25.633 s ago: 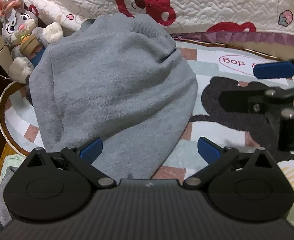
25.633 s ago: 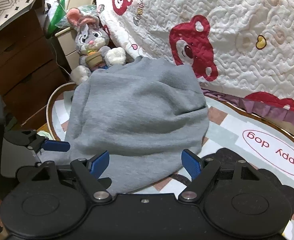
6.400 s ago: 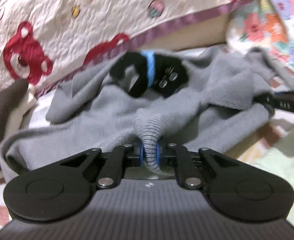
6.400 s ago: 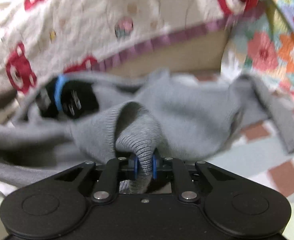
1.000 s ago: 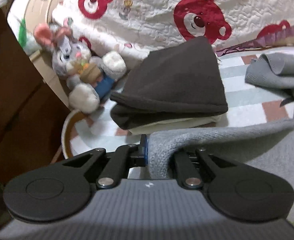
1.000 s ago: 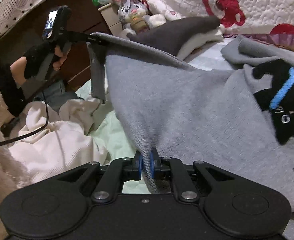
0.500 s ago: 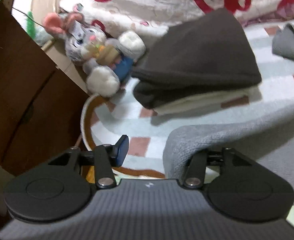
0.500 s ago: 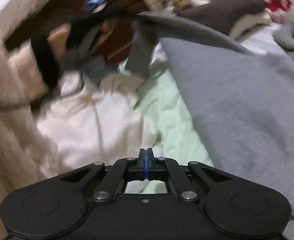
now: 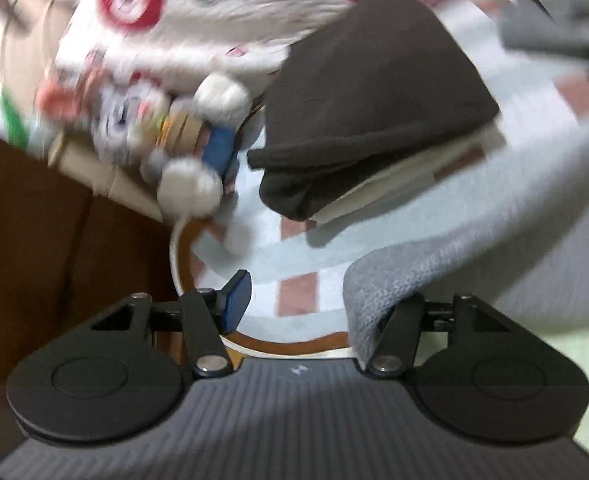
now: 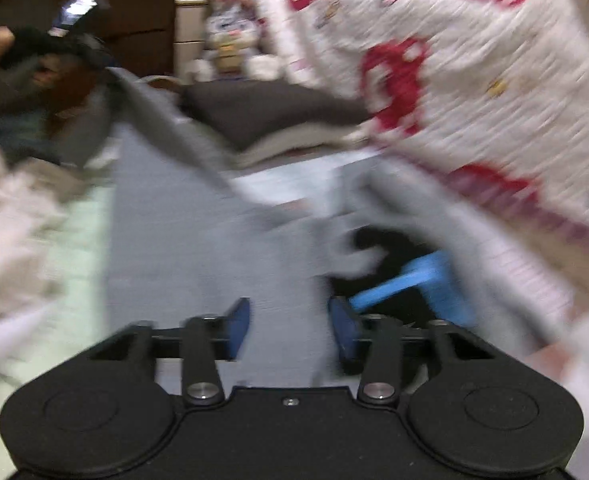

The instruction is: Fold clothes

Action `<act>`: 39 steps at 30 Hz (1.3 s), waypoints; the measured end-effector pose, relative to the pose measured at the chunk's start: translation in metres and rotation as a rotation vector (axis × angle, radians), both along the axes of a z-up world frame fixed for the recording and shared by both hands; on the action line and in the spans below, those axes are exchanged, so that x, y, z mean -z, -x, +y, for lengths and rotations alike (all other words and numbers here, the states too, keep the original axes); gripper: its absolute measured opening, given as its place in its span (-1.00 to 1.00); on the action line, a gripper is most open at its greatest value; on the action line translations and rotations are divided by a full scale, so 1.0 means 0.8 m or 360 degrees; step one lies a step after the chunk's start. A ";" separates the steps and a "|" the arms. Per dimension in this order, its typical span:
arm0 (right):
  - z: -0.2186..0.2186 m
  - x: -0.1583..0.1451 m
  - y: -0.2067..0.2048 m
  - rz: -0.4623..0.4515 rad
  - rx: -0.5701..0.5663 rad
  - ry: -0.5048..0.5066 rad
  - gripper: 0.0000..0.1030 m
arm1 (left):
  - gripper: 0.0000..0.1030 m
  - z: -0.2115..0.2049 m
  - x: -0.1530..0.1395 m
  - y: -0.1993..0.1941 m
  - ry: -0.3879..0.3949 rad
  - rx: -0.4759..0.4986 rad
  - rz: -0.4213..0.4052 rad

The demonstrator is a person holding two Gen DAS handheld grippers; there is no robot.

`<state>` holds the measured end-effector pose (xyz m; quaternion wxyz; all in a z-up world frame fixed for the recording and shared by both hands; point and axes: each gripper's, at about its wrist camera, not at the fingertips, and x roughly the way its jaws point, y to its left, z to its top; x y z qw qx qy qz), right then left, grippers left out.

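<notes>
Both grippers have just been opening, releasing the grey knitted sweater (image 10: 198, 240) spread on the bed. The left gripper (image 9: 306, 304) stands half open, its hem draped over one finger, unclamped; the right gripper (image 10: 290, 326), tilted downward above it, gapes empty. Laying-out appears finished; folding can begin.

A dark wooden cabinet (image 9: 54, 240) stands left of the bed's checked sheet (image 9: 262, 240); the bear-print quilt (image 10: 494, 80) rises behind.
</notes>
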<state>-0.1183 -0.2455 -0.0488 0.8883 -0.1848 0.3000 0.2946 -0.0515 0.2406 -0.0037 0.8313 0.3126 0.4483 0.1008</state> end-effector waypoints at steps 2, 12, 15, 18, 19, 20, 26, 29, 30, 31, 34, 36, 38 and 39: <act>-0.023 -0.009 -0.023 -0.0049 0.0062 0.0102 0.03 | 0.10 -0.003 -0.004 0.002 -0.0047 0.0072 0.0052; -0.131 -0.001 -0.064 0.0107 0.0498 -0.0012 -0.05 | 0.15 0.097 -0.016 -0.009 0.0856 -0.0487 -0.0052; -0.141 0.007 -0.064 0.0160 0.0557 -0.0061 -0.52 | 0.04 0.107 -0.009 -0.009 0.0843 -0.0581 -0.0161; -0.141 0.009 -0.073 0.0202 0.0610 -0.0069 -0.70 | 0.04 0.079 -0.010 -0.018 0.0773 -0.0437 -0.0134; -0.140 0.007 -0.078 0.0207 0.0616 -0.0065 -0.70 | 0.04 0.065 -0.013 -0.021 0.0787 -0.0376 -0.0115; -0.138 0.002 -0.085 0.0170 0.0612 -0.0038 -0.70 | 0.04 0.049 -0.017 -0.024 0.0801 -0.0304 -0.0098; -0.155 -0.026 -0.126 -0.0093 0.0742 -0.0080 -0.67 | 0.07 -0.083 -0.043 -0.022 0.0860 0.0123 -0.0085; -0.155 -0.020 -0.150 0.0039 0.0756 -0.0100 -0.76 | 0.06 -0.140 -0.041 -0.037 0.0844 0.0264 -0.0020; -0.150 -0.022 -0.157 0.0083 0.0726 -0.0127 -0.78 | 0.06 -0.157 -0.036 -0.048 0.0838 0.0298 0.0019; -0.144 -0.026 -0.163 0.0127 0.0693 -0.0158 -0.78 | 0.06 -0.174 -0.032 -0.059 0.0832 0.0333 0.0057; -0.101 -0.062 -0.203 0.0239 0.0398 0.0016 -0.80 | 0.05 -0.229 -0.014 -0.098 0.0781 0.0398 0.0243; -0.078 -0.096 -0.235 0.0346 0.0127 0.0264 -0.78 | 0.05 -0.267 -0.010 -0.125 0.0680 0.0409 0.0394; -0.059 -0.126 -0.266 0.0460 -0.0087 0.0509 -0.78 | 0.05 -0.302 -0.015 -0.137 0.0604 0.0489 0.0421; -0.052 -0.131 -0.276 0.0493 -0.0139 0.0640 -0.74 | 0.05 -0.317 -0.015 -0.146 0.0581 0.0546 0.0414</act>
